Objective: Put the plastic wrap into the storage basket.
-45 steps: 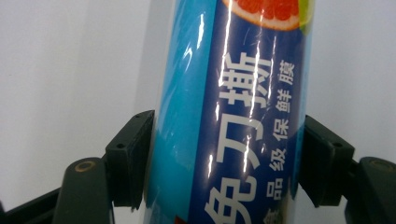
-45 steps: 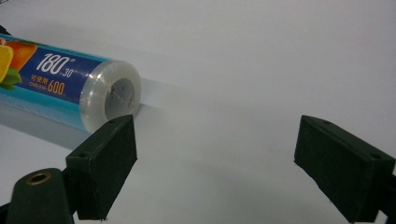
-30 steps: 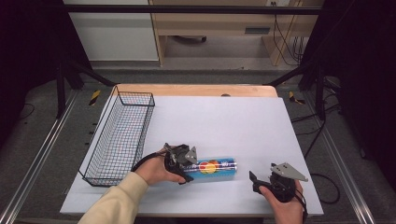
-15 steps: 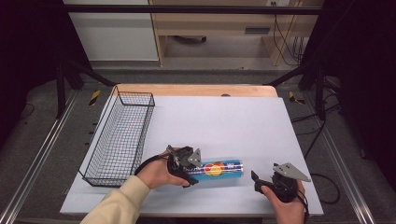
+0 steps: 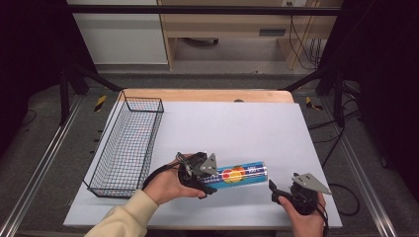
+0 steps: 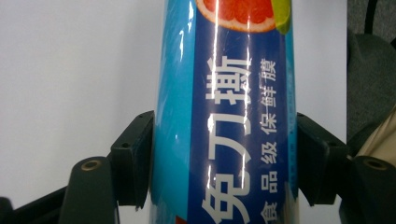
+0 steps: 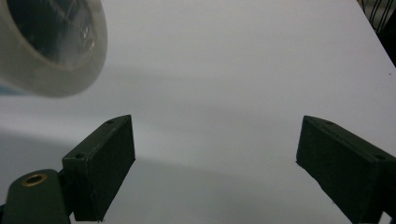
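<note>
Since the earlier frame the left gripper (image 5: 205, 181) has shifted slightly rightward with the blue roll (image 5: 240, 174), clamped between its jaws. The right gripper (image 5: 281, 194) stands released, nothing between. We judge the wire basket (image 5: 126, 143) placement outstanding.

Lab-type recording bay: white work table (image 5: 237, 128) stood inside dark metal framing (image 5: 207, 9), cables (image 5: 301, 39) trailing behind.

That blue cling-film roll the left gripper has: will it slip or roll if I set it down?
The cling-film roll has a glossy wrapper, so it may slide in the left gripper. It is a round tube, so it will probably roll on the flat white table.
</note>
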The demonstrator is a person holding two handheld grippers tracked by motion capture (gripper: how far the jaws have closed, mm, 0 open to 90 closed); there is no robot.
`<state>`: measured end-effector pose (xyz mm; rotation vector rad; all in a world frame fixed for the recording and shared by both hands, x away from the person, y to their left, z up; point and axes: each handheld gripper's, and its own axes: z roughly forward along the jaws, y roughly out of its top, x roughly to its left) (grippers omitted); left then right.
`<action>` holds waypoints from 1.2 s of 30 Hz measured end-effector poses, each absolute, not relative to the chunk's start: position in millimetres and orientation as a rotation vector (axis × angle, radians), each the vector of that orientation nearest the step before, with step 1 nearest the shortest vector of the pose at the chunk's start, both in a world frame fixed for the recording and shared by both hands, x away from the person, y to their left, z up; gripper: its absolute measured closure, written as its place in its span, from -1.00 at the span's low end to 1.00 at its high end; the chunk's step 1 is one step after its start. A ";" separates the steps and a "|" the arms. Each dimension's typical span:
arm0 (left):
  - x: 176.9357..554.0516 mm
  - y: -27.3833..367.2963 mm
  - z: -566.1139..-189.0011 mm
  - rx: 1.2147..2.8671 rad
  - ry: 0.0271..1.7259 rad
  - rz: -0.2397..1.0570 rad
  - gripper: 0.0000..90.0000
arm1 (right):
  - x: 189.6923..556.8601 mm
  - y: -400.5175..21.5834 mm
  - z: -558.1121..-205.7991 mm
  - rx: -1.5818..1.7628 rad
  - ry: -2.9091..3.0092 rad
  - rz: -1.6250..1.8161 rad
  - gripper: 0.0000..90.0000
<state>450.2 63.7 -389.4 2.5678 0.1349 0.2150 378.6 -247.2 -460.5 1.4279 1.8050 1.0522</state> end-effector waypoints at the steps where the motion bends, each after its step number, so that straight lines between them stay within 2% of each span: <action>1: 449.7 63.3 -388.3 2.556 0.153 0.211 -0.29 | 378.3 -247.2 -460.5 1.429 1.804 1.051 -0.74; 11: 450.0 72.6 -373.2 2.517 0.216 0.260 -0.29 | 376.2 -243.5 -458.1 1.403 1.798 1.059 -0.74; 25: 446.2 109.0 -335.4 2.494 0.373 0.409 -0.29 | 375.4 -241.4 -452.9 1.367 1.782 1.025 -0.75; 36: 440.6 135.9 -321.2 2.458 0.445 0.448 -0.29 | 377.7 -242.8 -455.2 1.390 1.778 1.009 -0.74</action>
